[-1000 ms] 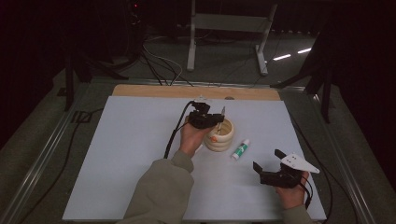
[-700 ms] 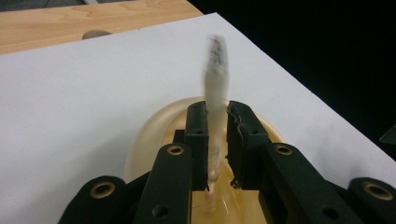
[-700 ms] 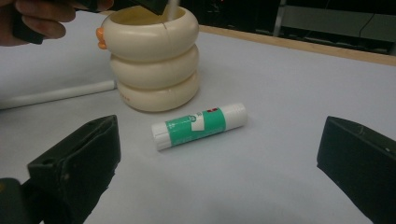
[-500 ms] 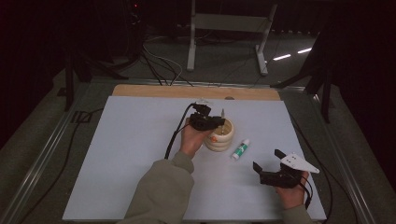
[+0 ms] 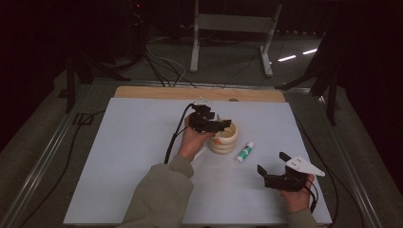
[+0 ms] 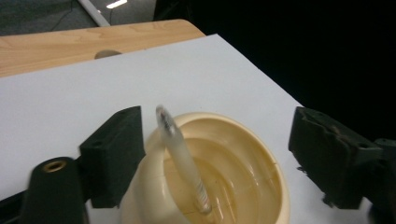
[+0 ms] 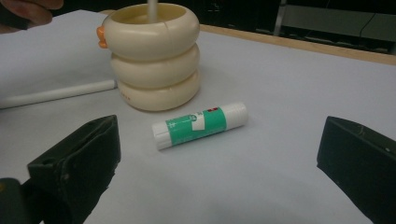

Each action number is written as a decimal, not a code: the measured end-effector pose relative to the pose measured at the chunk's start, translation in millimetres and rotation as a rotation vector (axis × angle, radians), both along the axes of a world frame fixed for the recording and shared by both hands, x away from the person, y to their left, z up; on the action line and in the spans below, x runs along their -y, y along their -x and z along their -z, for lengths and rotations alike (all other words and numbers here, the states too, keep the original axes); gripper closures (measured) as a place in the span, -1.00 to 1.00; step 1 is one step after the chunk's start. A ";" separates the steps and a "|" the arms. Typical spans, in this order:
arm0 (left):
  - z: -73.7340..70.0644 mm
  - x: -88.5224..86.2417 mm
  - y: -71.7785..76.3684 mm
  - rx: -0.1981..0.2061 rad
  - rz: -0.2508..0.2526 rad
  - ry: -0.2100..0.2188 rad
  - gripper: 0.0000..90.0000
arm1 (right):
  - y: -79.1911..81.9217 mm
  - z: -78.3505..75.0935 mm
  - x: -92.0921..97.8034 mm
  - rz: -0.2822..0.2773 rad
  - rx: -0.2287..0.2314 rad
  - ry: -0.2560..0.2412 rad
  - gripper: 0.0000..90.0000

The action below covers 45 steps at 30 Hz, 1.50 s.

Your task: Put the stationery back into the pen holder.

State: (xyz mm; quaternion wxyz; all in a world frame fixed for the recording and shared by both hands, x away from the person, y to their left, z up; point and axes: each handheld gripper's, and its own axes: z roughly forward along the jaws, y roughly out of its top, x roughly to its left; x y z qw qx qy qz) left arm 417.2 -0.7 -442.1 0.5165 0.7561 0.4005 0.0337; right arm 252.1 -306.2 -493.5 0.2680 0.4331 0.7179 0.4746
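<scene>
Status: tidying desk items into the cream holder (image 5: 224, 137), which sits centre of the high view on the white table (image 5: 119, 166).

Done, as I read it: one pen (image 6: 182, 161) is in the holder, leaning against the rim at the left of the left gripper view. My left tongs (image 5: 216, 124) hang right over the holder's mouth, jaws spread wide to either side of the pen and not touching it.

Left to do:
- glue stick (image 7: 200, 123), green label, lies flat on the table just beside the holder's base, mid-frame in the right gripper view.
- a white pen (image 7: 58, 94) lies flat at the left of that view, its end close to the holder's base.

My right tongs (image 5: 276, 167) are at lower right of the high view, jaws spread, holding nothing, aimed at the glue stick but well apart from it.

Estimate: roughly a third done. Glue stick looks like the next pick.
</scene>
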 end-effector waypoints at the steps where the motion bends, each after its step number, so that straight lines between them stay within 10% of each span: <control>1: -0.8 -1.9 0.5 0.002 -0.001 0.004 -0.66 | -0.1 0.1 0.1 0.000 0.000 0.002 -1.00; 5: -2.9 -8.5 1.9 0.011 -0.005 -0.001 -0.97 | 0.0 0.0 0.1 0.000 0.001 0.001 -1.00; 27: -7.7 -40.2 23.9 0.014 0.003 -0.039 -0.98 | 1.0 0.0 2.1 0.007 0.000 0.000 -1.00; 45: 16.8 -51.6 41.2 -0.065 -0.007 -0.226 -0.97 | 0.7 0.1 1.1 0.005 0.000 0.001 -1.00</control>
